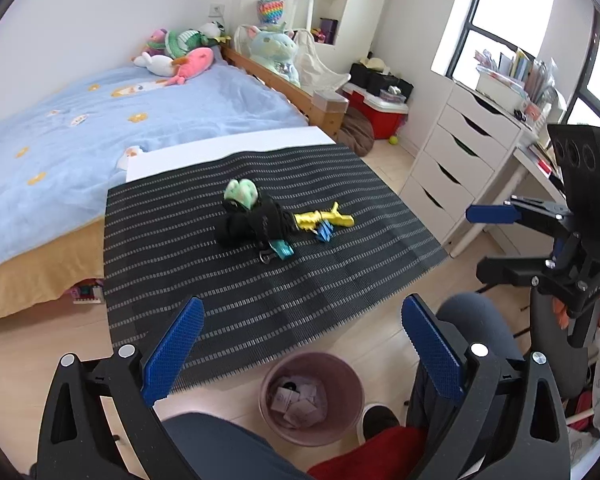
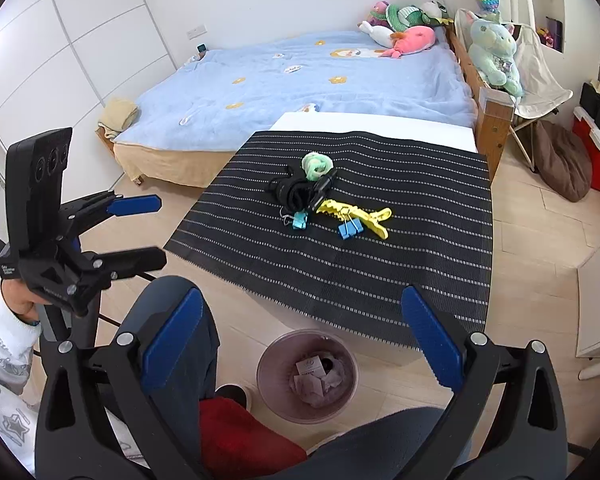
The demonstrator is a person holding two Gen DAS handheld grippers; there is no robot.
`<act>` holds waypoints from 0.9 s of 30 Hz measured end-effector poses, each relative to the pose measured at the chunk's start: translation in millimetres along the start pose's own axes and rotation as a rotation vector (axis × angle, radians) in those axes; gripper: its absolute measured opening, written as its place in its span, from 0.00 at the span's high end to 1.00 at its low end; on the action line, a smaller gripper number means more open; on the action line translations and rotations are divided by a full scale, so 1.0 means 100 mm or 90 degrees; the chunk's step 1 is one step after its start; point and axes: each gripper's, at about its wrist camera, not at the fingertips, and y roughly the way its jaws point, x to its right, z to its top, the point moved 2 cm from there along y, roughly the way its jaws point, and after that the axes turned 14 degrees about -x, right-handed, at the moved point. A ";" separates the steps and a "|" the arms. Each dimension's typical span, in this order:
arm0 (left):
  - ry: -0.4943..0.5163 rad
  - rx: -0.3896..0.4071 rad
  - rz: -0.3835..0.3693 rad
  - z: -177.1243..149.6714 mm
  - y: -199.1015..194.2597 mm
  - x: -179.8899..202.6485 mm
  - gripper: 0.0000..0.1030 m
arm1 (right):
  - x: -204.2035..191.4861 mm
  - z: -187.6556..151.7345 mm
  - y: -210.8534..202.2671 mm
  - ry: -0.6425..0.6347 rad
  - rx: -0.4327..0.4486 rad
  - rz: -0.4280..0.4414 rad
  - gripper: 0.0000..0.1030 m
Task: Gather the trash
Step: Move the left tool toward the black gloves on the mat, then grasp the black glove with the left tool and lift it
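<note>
A pink bin (image 1: 263, 398) (image 2: 259, 374) stands on the floor under the table's near edge and holds crumpled papers (image 1: 298, 402) (image 2: 314, 376). On the black striped mat (image 1: 220, 280) (image 2: 380, 272) lie a green fluffy item (image 1: 241, 192) (image 2: 318, 164), a black bundle (image 1: 252, 222) (image 2: 300, 192), a yellow clip (image 1: 326, 218) (image 2: 356, 212) and blue binder clips (image 1: 325, 233) (image 2: 349, 230). My left gripper (image 1: 304, 344) (image 2: 156, 232) hangs open above the bin, holding nothing. My right gripper (image 2: 302, 336) (image 1: 488, 240) is open too, likewise with nothing in it.
A bed (image 1: 100, 120) (image 2: 300, 80) with a blue cover and soft toys stands behind the table. White drawers (image 1: 452, 160) stand to the right. The person's knees (image 1: 220, 448) (image 2: 380, 440) and a red cloth (image 2: 240, 436) lie close under the grippers beside the bin.
</note>
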 end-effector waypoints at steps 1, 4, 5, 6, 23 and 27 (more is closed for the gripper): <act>-0.001 0.001 -0.001 0.02 0.00 -0.03 0.07 | 0.01 0.04 0.01 0.000 -0.001 0.001 0.05; -0.007 0.001 -0.004 0.14 0.06 -0.13 0.07 | 0.03 0.14 0.04 -0.002 -0.003 0.002 0.05; -0.008 0.000 -0.007 0.18 0.08 -0.15 0.07 | 0.04 0.16 0.06 -0.003 -0.004 0.001 0.05; -0.009 -0.002 -0.009 0.21 0.10 -0.17 0.07 | 0.04 0.17 0.06 -0.003 -0.004 0.000 0.05; -0.023 -0.071 -0.076 0.75 0.79 -0.53 0.07 | 0.15 0.19 0.18 0.011 -0.017 0.002 0.05; -0.027 -0.095 -0.077 0.82 0.98 -0.56 0.07 | 0.16 0.17 0.18 0.015 -0.019 0.001 0.05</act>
